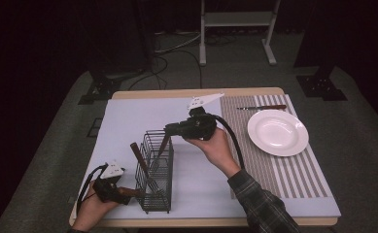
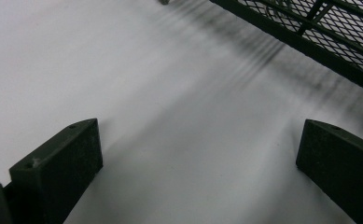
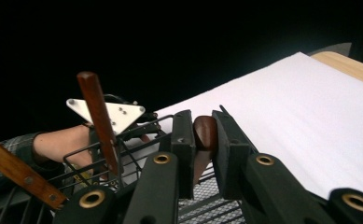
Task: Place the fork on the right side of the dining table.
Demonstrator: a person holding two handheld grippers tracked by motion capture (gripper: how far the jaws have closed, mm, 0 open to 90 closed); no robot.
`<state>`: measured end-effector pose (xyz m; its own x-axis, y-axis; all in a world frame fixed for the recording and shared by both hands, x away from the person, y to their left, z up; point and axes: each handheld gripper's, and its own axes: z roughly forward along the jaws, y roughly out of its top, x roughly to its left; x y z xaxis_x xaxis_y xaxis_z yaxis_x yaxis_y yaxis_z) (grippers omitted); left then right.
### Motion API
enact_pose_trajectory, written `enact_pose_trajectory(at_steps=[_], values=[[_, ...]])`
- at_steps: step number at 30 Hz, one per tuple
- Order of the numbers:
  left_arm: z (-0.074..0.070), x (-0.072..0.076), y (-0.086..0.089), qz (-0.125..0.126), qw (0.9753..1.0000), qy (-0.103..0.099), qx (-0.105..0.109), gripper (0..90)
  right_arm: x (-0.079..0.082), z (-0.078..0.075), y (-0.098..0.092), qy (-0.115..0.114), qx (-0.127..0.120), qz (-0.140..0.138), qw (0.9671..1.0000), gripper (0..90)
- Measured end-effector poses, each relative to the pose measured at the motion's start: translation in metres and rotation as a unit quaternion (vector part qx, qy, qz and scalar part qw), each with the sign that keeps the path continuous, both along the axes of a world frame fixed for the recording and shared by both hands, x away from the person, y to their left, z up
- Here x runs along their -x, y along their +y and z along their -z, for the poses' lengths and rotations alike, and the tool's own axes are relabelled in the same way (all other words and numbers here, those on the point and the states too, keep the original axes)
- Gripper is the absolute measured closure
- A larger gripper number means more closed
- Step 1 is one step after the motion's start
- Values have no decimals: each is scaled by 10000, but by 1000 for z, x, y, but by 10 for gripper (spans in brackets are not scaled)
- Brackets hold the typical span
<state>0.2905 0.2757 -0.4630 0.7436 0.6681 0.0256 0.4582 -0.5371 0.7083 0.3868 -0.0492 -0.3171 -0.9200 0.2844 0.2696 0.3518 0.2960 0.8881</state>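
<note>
High view: right gripper point(image 1: 169, 130) clamps a brown wooden utensil handle point(image 1: 163, 144) above the black wire caddy point(image 1: 155, 191), which the open-jawed left gripper point(image 1: 128, 192) steadies.

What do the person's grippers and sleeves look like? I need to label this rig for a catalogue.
Both the left gripper and the right gripper are black with two blocky jaws, brass-coloured rivets at the linkages, a pale three-cornered plate on top and a thick black cable. The right forearm wears a dark plaid sleeve.

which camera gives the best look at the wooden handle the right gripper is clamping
The right gripper view: the right gripper is shut on the wooden handle, whose rounded end fills the gap. The high view shows it as a thin slanted stick entering the wire basket.
</note>
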Motion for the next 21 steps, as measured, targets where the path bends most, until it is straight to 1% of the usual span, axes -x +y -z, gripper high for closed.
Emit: enact_pose_trajectory(at_steps=[2,4,5,11,16,21], values=[[0,0,0,5,10000,9,-4,0,1,-1,0,-8,-39,-21,10000,800],[0,0,0,6,10000,8,-3,0,2,-3,-1,-95,-41,40,9999,801],[0,0,0,5,10000,9,0,0,2,-3,-2,-84,-51,43,9999,801],[0,0,0,0,10000,2,2,0,3,-8,-3,-241,6,128,9996,801],[0,0,0,-2,10000,0,3,0,5,-14,-6,-315,-46,162,9994,801],[0,0,0,-4,10000,9,2,0,6,-23,-9,-411,-139,204,9989,801]])
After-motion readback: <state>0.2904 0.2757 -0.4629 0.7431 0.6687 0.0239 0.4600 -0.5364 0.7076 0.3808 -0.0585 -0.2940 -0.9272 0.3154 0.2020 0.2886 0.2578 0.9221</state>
